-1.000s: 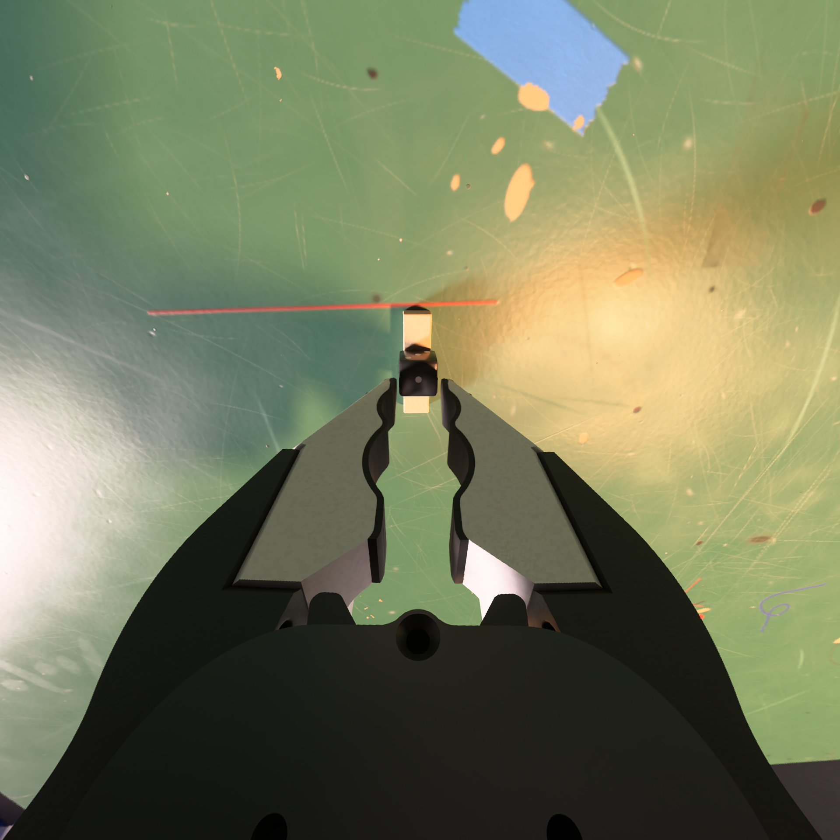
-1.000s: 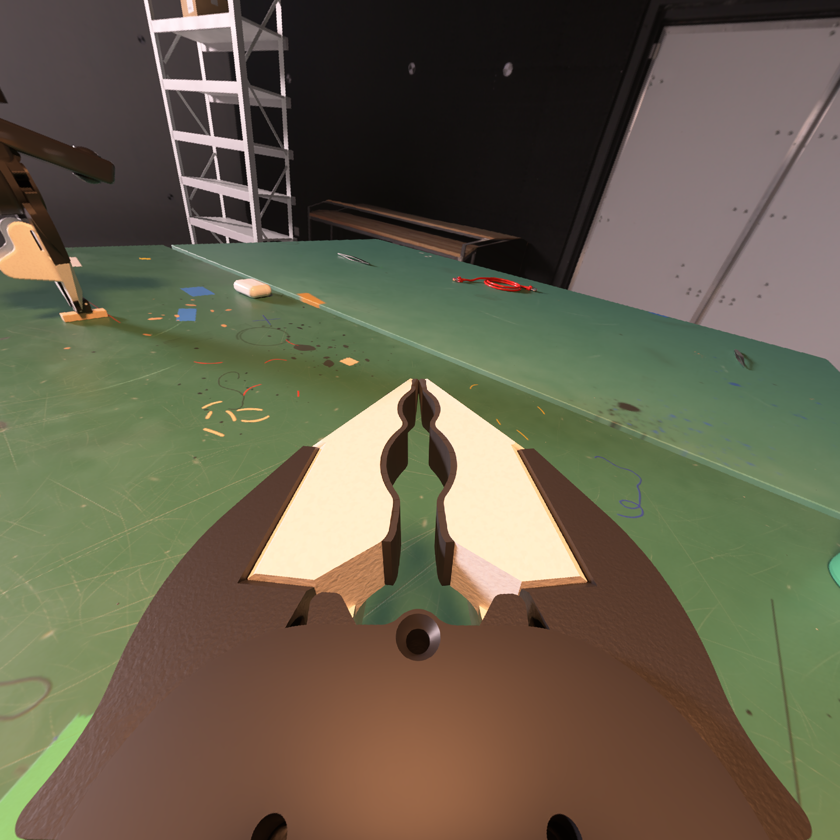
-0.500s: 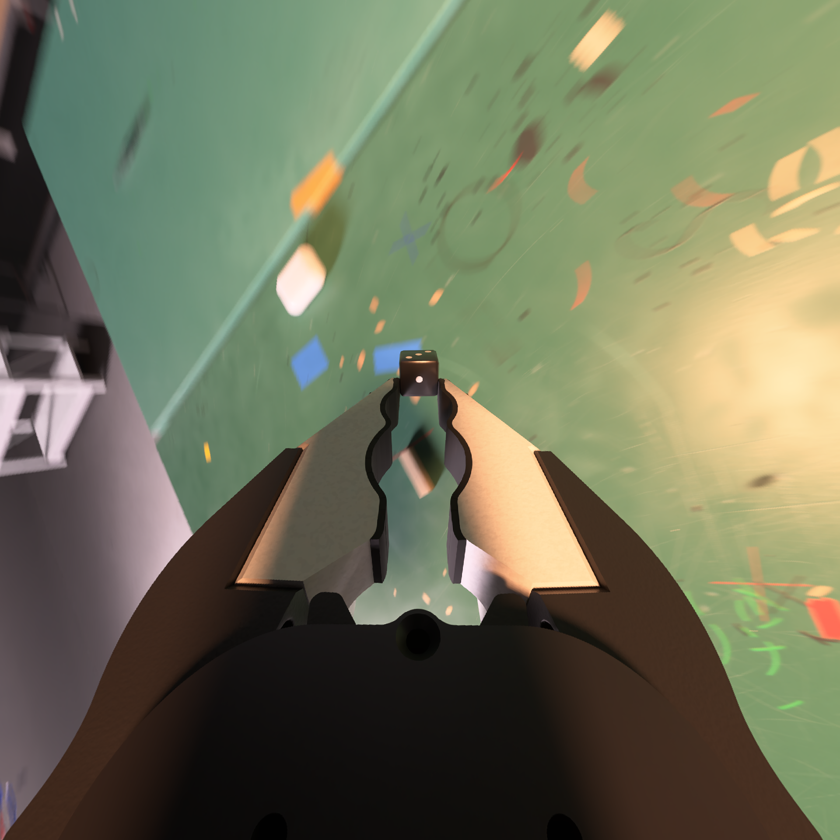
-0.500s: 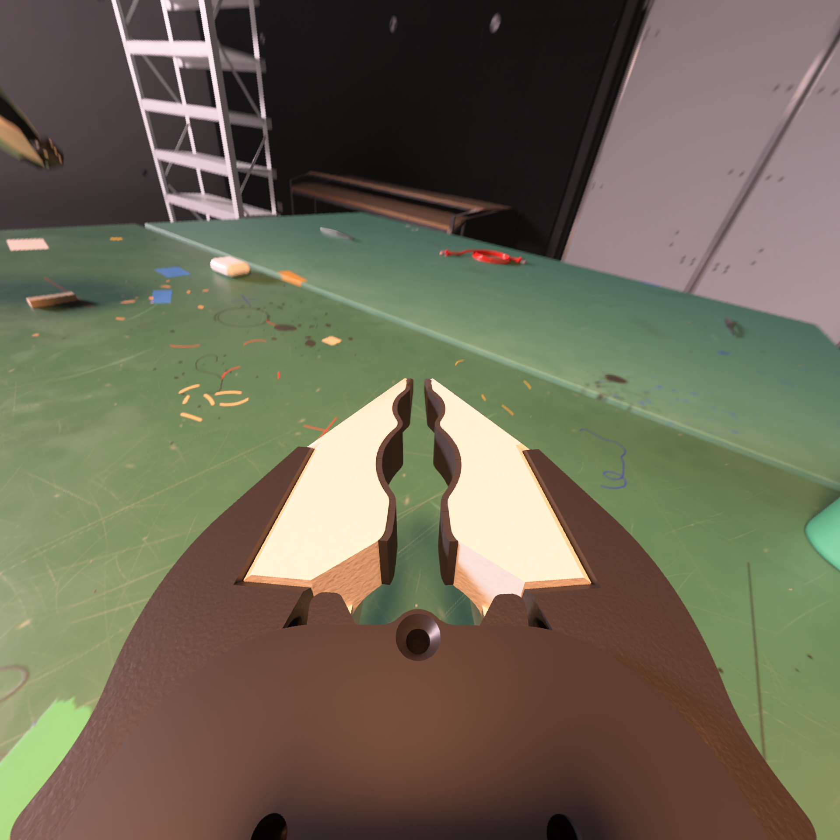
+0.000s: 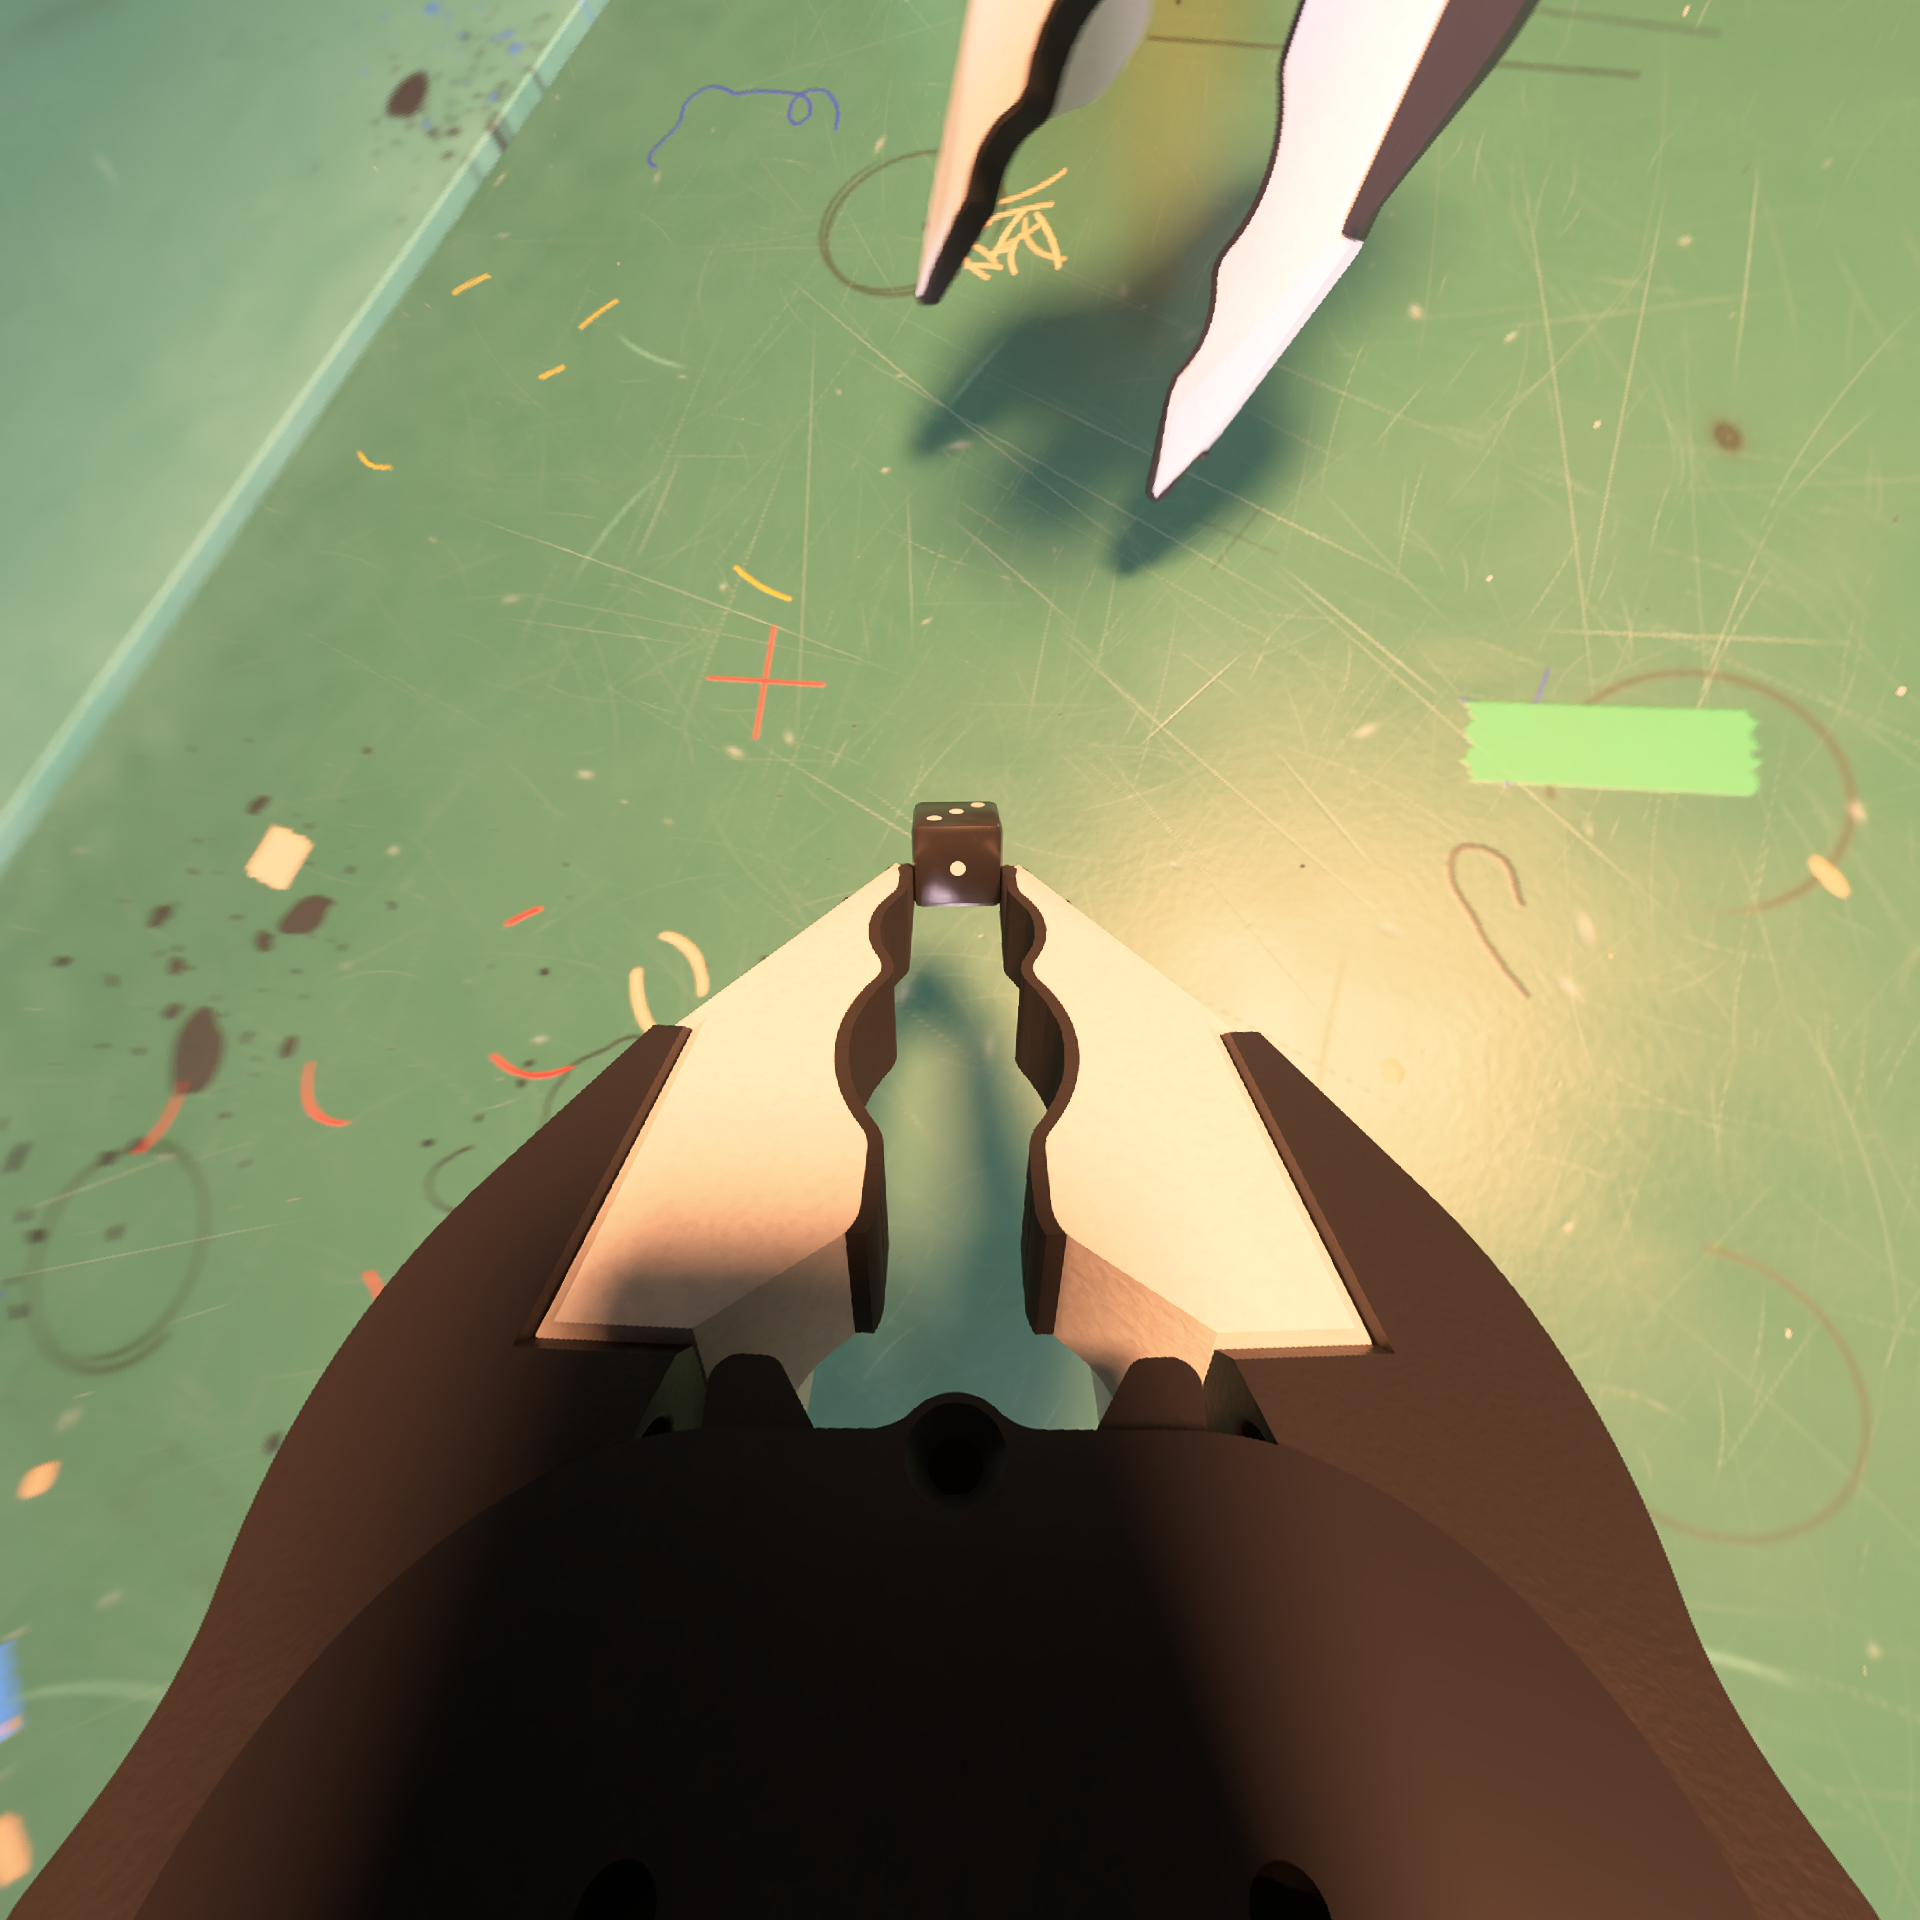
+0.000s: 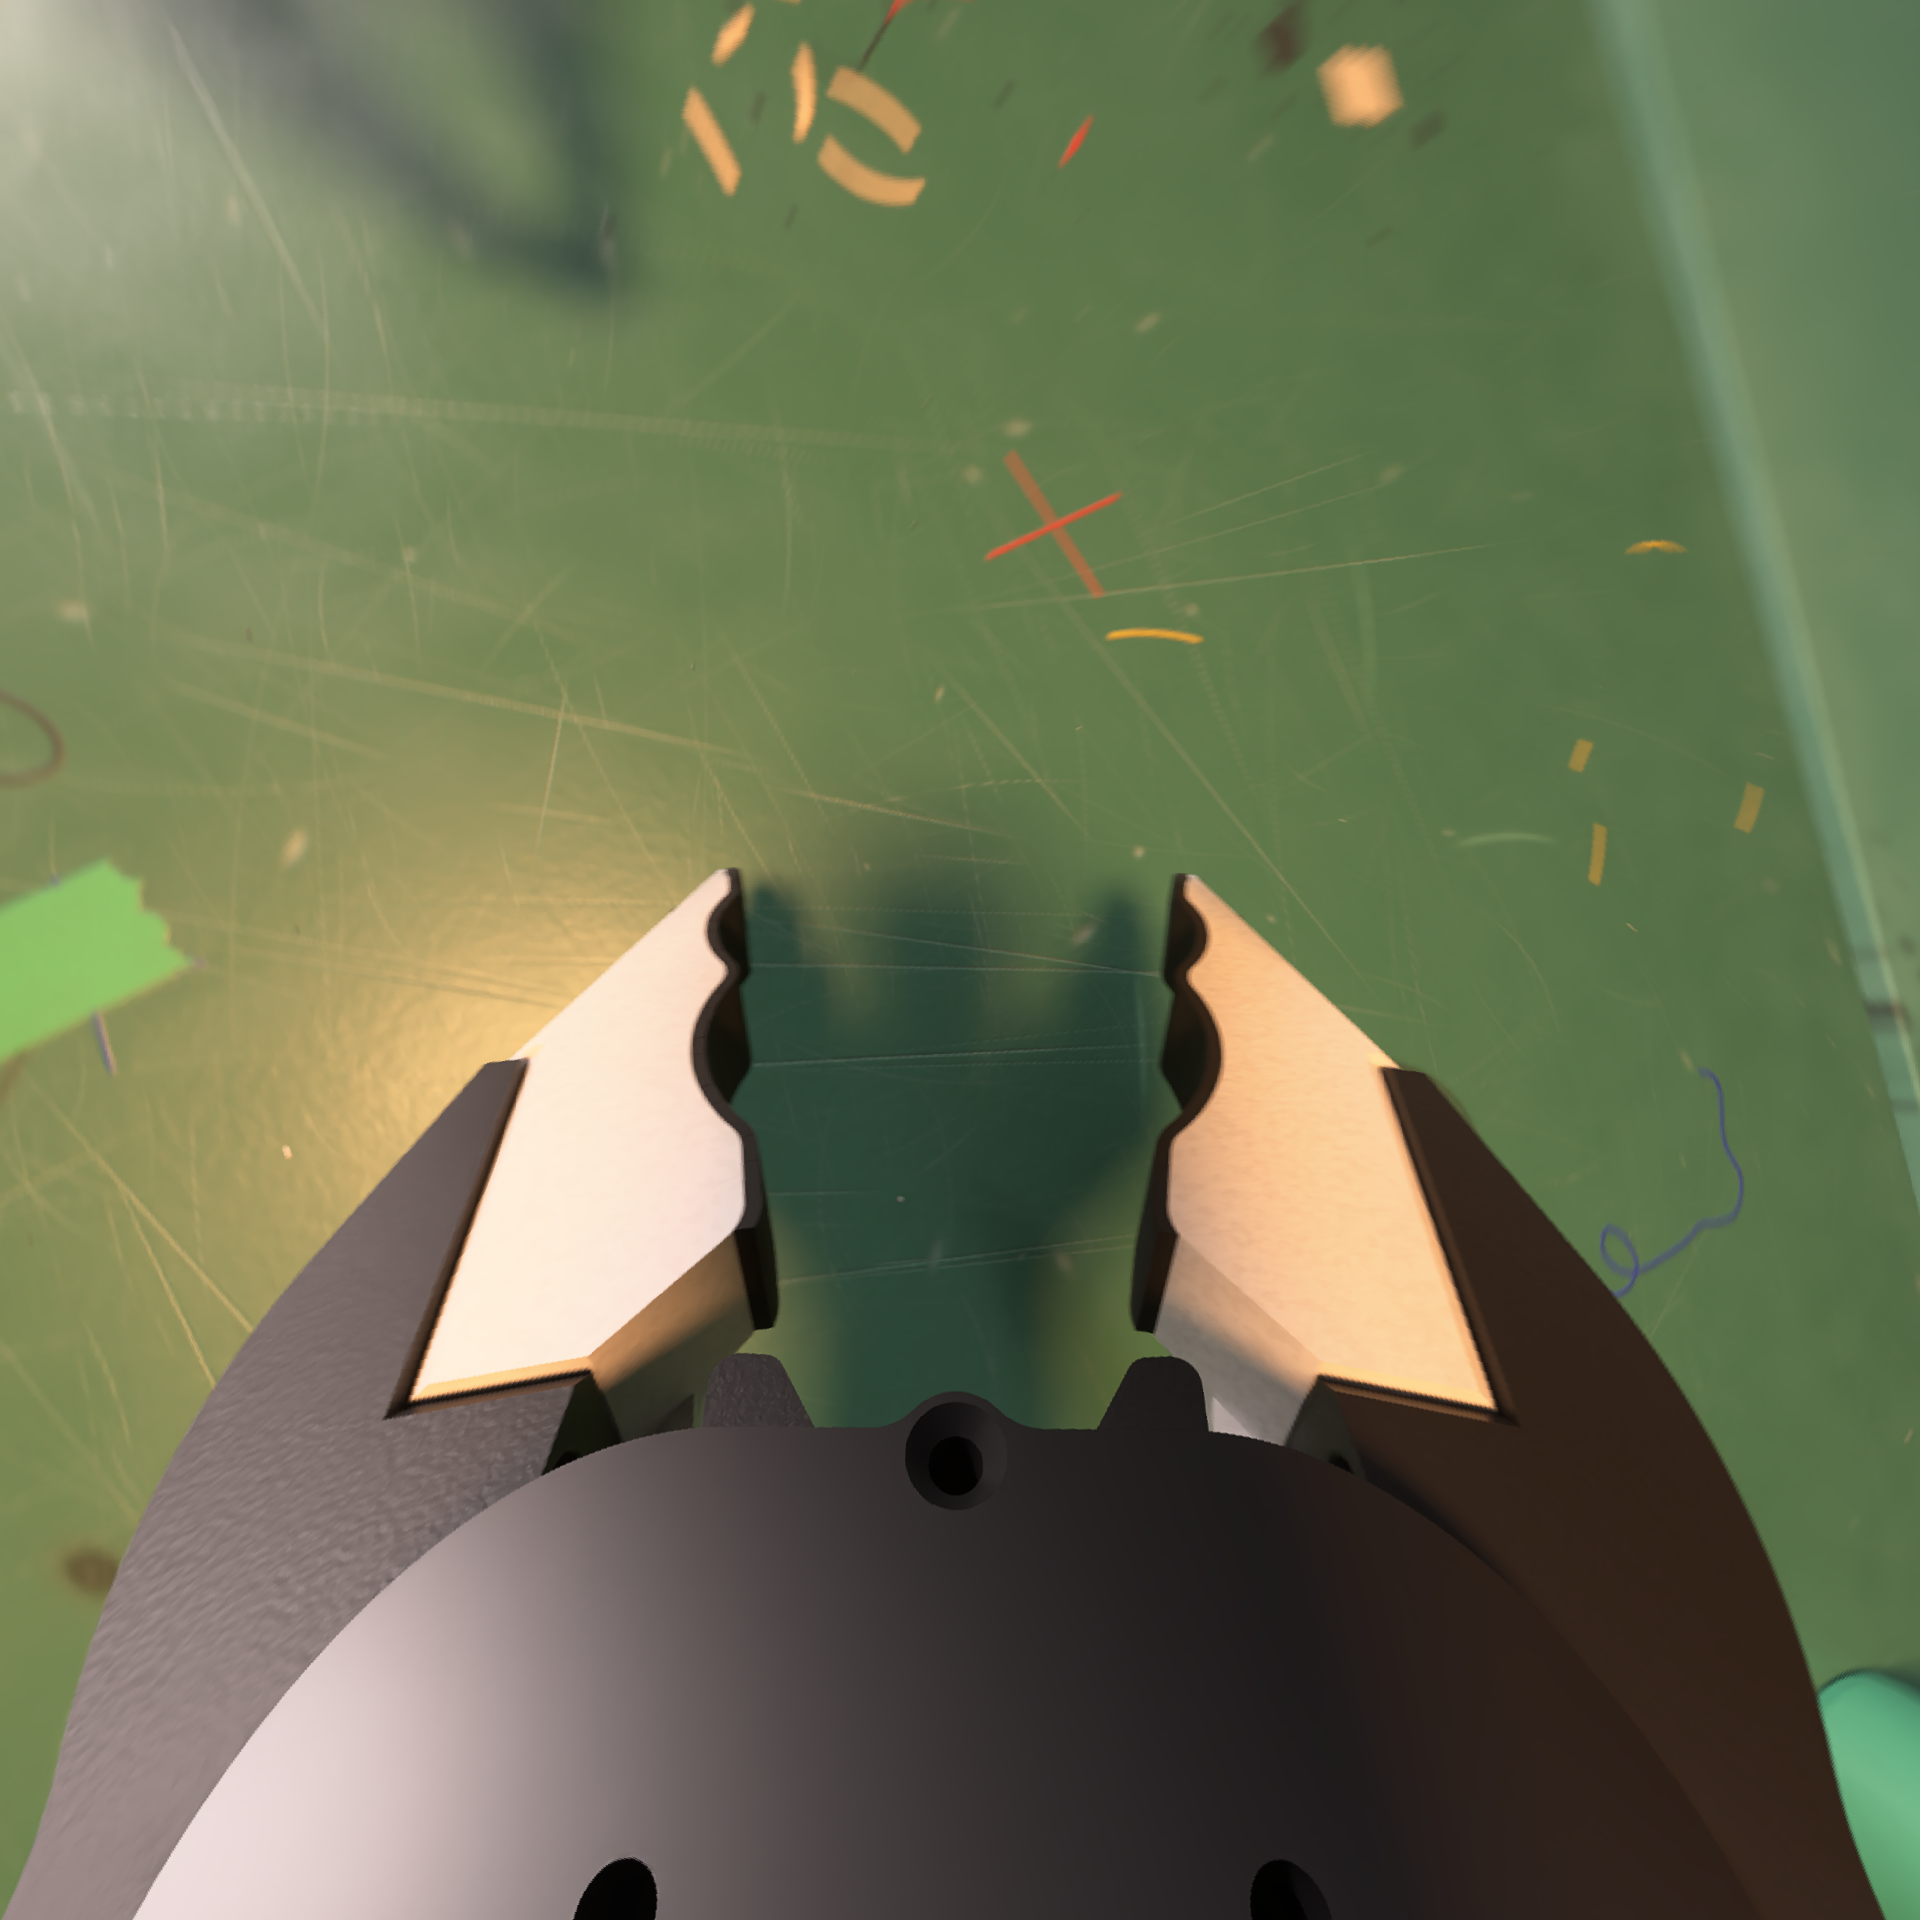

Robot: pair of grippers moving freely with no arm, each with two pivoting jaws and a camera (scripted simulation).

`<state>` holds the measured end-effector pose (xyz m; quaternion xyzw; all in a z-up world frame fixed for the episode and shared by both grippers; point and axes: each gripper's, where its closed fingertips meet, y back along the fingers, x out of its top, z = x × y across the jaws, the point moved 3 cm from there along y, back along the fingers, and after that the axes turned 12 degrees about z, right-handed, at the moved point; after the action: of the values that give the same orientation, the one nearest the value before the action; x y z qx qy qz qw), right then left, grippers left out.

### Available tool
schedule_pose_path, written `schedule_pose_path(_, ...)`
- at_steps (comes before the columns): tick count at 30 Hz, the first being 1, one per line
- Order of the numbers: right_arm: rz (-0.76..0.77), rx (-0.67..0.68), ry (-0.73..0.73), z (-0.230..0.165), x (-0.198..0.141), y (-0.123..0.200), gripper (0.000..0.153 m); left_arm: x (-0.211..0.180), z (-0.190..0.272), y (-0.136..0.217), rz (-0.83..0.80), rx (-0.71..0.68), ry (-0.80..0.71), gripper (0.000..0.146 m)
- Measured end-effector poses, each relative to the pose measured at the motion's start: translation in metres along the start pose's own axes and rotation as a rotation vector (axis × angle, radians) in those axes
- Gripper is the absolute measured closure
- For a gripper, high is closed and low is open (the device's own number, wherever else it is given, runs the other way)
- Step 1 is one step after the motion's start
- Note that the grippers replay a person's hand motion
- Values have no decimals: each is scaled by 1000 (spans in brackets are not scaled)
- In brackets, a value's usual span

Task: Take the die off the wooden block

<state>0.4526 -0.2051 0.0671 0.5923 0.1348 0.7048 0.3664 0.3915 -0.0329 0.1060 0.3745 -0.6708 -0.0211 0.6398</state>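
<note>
The die (image 5: 957, 856) sat pinched at the very tips of the left gripper (image 5: 957, 883), dead ahead at twelve o'clock from the wrist camera, its jaws clenched on the two side faces; a one-pip face looked back at the camera and a three-pip face looked up; being a cube, it offered no long axis to speak of. It hung clear above the green worktop (image 5: 1351, 582), touching nothing but the jaws; the wooden block did not show in either view, so the die appeared already off it, and what remained was, by my reading, setting it down. The right gripper (image 6: 956, 878) held nothing, jaws released and spread wide over bare worktop; in the left wrist view its two pale tips entered from about one o'clock, well apart from the die, pointing down and towards it; the left was plainly the nearer, being in contact. Counted: one die, two grippers, one strip of green tape (image 5: 1610, 750) at about two o'clock, one red cross mark (image 5: 766, 683) at eleven, no block in sight.
</note>
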Motion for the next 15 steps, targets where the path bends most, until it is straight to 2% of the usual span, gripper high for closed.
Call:
schedule_pose_path(2, -124, 105, 61, 3, 0, -12, 55, -8, 1, -7, 31, -9, 44, 130)
schedule_pose_path(5, -225, 221, 140, 7, 3, -30, 49, -18, 1, -10, 59, -10, 65, 130)
schedule_pose_path(8, -291, 329, 174, 4, 7, -42, 53, -25, -2, -5, 69, -6, 68, 130)
schedule_pose_path(11, -327, 431, 224, -5, 11, -47, 66, -30, -6, 2, 93, -1, 93, 130)
schedule_pose_path(15, -374, 510, 383, -20, 16, -46, 77, -35, -11, 7, 115, -8, 129, 130)
